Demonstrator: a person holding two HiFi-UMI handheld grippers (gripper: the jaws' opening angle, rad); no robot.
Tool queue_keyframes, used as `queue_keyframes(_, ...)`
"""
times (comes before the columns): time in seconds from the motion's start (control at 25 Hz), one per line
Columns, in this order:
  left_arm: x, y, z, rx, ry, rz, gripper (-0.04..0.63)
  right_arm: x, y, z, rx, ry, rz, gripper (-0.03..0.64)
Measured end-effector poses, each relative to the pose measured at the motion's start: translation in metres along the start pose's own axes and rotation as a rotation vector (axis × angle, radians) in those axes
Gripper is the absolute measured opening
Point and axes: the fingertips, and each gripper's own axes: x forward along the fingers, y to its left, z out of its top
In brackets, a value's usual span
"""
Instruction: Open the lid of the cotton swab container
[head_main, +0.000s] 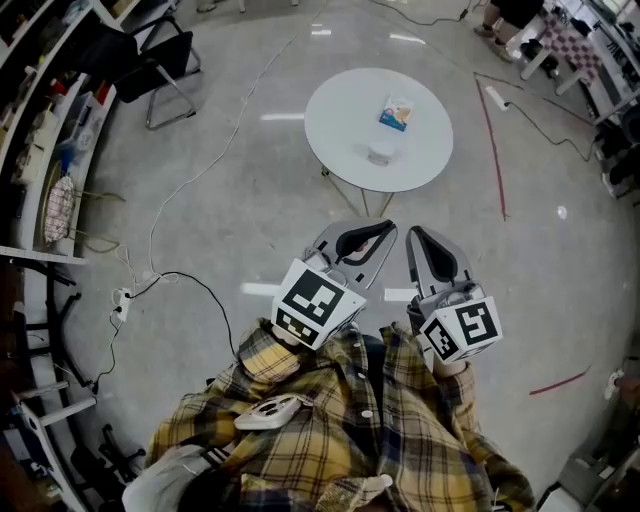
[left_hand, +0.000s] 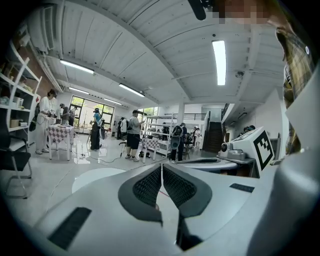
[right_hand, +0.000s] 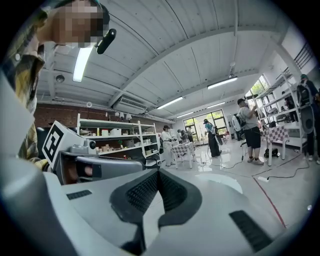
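The cotton swab container (head_main: 382, 152), a small clear tub, stands near the front edge of a round white table (head_main: 340, 120) some way ahead of me. A blue and white packet (head_main: 396, 112) lies just behind it. My left gripper (head_main: 387, 228) and right gripper (head_main: 412, 233) are held side by side close to my body, well short of the table. Both are shut with nothing between the jaws. In the left gripper view the left gripper (left_hand: 161, 167) shows its pads pressed together, and so does the right gripper (right_hand: 158, 173) in its own view. The container shows in neither gripper view.
A black chair (head_main: 150, 60) stands at the far left beside shelving (head_main: 50, 150). Cables and a power strip (head_main: 120, 300) lie on the floor to the left. Red tape lines (head_main: 495, 150) run right of the table. Several people (left_hand: 132, 135) stand in the background.
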Motion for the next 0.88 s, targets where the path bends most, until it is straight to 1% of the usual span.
queue_keyframes(0.2,0.041,0.066,0.023,0.001,0.007,-0.007,0.029,0.061,-0.041,0.016,0.01,0.022,-0.034,0.014)
queue_keyframes(0.4,0.078,0.129,0.036,0.0,0.029,-0.027,0.029,0.118,-0.076,0.027,0.018,0.041,-0.076,0.014)
queue_keyframes(0.6,0.108,0.182,0.046,0.012,0.07,-0.036,0.029,0.156,-0.105,0.037,0.041,0.054,-0.125,0.014)
queue_keyframes(0.72,0.123,0.203,0.05,0.014,0.076,-0.051,0.029,0.177,-0.12,0.043,0.04,0.053,-0.146,0.014)
queue_keyframes(0.88,0.135,0.213,0.048,0.01,0.107,-0.084,0.029,0.194,-0.13,0.047,0.061,0.044,-0.16,0.015)
